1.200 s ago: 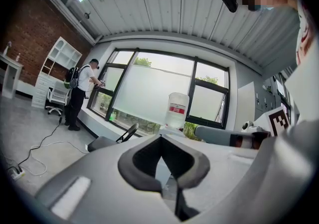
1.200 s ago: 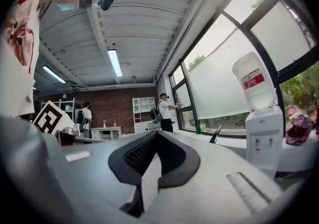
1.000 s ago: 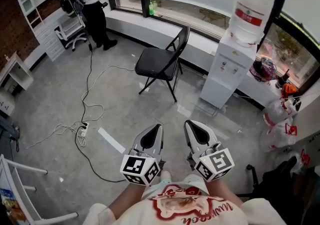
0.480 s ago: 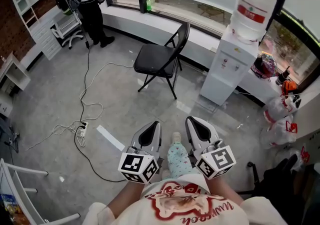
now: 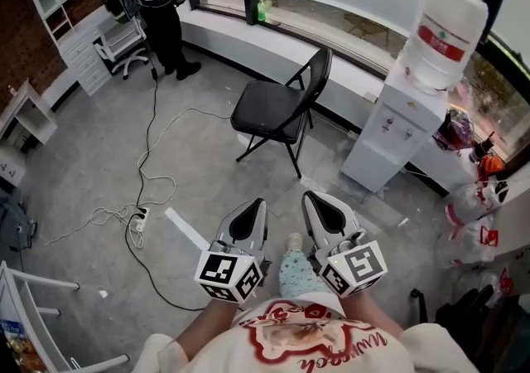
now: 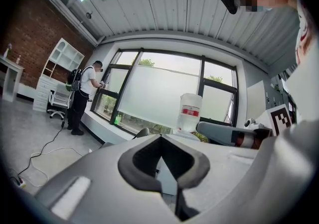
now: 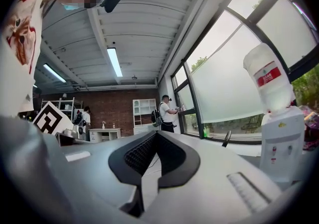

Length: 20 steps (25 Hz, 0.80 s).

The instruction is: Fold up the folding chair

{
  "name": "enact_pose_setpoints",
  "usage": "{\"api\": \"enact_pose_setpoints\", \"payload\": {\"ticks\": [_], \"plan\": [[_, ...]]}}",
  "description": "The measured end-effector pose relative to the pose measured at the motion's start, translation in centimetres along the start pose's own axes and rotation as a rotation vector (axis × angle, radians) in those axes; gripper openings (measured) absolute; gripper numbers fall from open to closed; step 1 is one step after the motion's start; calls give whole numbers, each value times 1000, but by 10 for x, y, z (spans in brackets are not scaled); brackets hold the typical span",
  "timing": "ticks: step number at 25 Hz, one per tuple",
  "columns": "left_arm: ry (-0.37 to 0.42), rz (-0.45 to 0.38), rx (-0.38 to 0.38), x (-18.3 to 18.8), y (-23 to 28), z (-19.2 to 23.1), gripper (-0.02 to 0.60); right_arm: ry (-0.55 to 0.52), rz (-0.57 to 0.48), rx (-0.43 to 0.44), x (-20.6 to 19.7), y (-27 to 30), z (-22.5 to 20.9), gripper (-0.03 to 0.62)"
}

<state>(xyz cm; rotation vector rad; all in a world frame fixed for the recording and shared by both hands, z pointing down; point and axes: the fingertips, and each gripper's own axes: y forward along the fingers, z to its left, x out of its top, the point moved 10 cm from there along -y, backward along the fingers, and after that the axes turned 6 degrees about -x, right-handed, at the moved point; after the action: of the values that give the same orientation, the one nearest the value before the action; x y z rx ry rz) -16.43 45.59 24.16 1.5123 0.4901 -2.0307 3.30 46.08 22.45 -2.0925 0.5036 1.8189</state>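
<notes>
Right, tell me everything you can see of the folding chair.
The folding chair is black: a flat seat, a curved backrest and thin tube legs that look metal. It stands unfolded and upright on the grey floor, its back toward the window ledge, beside the water dispenser. Only the floor touches it; the seat is bare.

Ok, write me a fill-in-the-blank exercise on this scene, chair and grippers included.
1. The folding chair is ____ in colour and not yet folded.
2. In the head view, the water dispenser stands to the chair's ____.
3. The left gripper and the right gripper both have their jaws ____, with nothing between them.
Missing words: black; right; shut.
</notes>
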Motion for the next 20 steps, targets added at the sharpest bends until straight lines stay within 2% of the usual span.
{"api": "enact_pose_setpoints", "payload": {"ticks": [7,20], "plan": [[27,0,20,11,57,27,2,-1,-2,27,4,55,-40,26],[19,4,59,31,150,72,2,15,8,60,13,141,-111,26]]}}
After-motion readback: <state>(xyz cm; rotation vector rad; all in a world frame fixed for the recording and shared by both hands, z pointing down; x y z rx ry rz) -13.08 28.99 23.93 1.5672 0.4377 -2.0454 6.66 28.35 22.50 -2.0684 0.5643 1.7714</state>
